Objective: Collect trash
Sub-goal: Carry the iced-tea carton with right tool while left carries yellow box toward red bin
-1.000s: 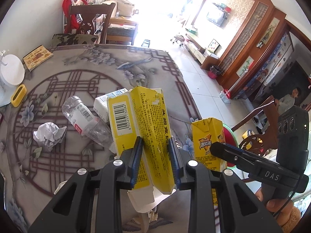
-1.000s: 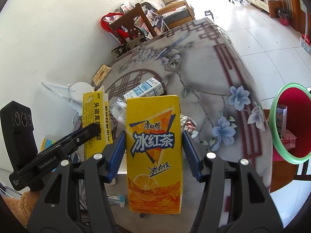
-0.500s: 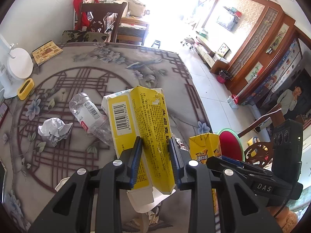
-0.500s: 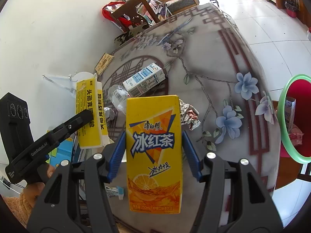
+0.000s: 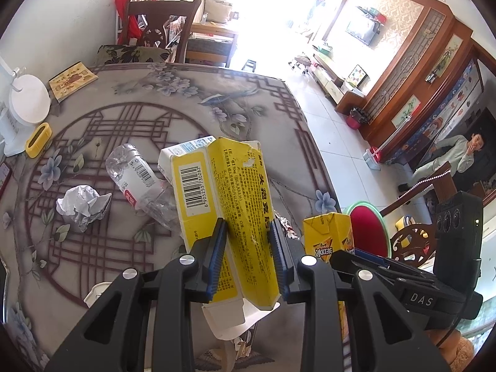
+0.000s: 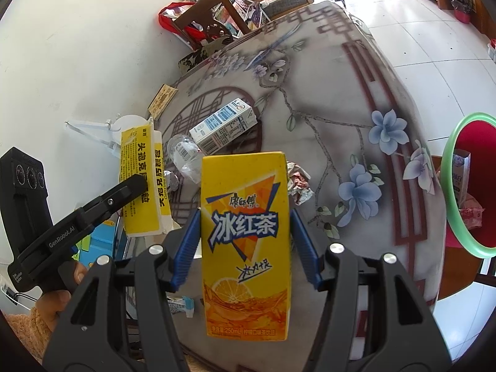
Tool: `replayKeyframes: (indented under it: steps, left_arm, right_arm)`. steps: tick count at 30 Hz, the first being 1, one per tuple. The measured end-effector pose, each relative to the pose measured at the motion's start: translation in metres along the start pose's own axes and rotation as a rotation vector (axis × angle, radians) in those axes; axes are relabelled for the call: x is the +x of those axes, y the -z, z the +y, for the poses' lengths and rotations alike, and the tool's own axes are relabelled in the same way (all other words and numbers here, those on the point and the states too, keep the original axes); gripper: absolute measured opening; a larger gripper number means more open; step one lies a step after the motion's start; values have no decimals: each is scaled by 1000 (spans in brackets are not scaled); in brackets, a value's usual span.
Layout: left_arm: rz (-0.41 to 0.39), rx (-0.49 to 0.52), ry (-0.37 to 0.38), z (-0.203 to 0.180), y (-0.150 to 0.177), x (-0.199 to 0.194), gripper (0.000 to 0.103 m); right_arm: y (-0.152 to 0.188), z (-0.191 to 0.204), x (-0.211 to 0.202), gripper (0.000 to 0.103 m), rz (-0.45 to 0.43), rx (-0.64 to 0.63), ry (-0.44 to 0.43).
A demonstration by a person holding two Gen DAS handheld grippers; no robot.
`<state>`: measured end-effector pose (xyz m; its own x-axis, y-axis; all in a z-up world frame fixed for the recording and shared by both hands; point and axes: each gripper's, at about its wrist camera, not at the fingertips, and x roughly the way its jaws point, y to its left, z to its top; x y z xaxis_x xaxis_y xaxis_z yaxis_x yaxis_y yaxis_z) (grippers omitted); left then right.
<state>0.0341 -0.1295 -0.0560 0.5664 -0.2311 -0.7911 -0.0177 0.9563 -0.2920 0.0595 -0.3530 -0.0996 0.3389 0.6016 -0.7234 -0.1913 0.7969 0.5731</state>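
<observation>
My left gripper (image 5: 248, 257) is shut on a torn yellow cardboard box (image 5: 229, 204), held upright above the table; the same yellow box (image 6: 142, 183) shows at the left of the right wrist view. My right gripper (image 6: 245, 248) is shut on an orange iced-tea carton (image 6: 245, 241), whose top (image 5: 328, 235) also shows in the left wrist view. On the flowered tablecloth (image 5: 130, 99) lie a crushed clear bottle (image 5: 136, 179), a crumpled white paper ball (image 5: 80, 204), a white and blue milk carton (image 6: 223, 127) and a foil wrapper (image 6: 299, 183). A red bin with a green rim (image 6: 471, 183) stands off the table's right edge.
A white lamp base (image 5: 28, 102), a yellow holder (image 5: 37, 136) and a small book (image 5: 73, 80) sit at the table's left and far side. A wooden chair (image 5: 158, 28) stands behind the table. A person (image 5: 449, 155) sits far right. Tiled floor (image 6: 434, 46) lies to the right.
Both grips are unchanged. The views have shifted slightly, and more of the table's far side and the red bin now shows.
</observation>
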Motion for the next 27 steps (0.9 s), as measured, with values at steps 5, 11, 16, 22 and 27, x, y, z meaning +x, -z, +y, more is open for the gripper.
replayKeyframes:
  steps: [5,11,16,22,27]
  left_arm:
    - [7,2,1,-2,0,3,27]
    - [18,11,4,-6,2,6,27]
    - [29,19,15,-12,3,10,27]
    - [49,44,45,-30,7,15,27]
    - [57,49,56,-39,6,20,28]
  right_arm:
    - [0,-5,-2,56,-2,8,10]
    - [-2,-19,-12,56,-26,29,39]
    - [-8,-43,-31,56,-71,67,82]
    - [-18,-83,-57,56,-108,125,147]
    - [-24,-102,-65,56,-108,156,143]
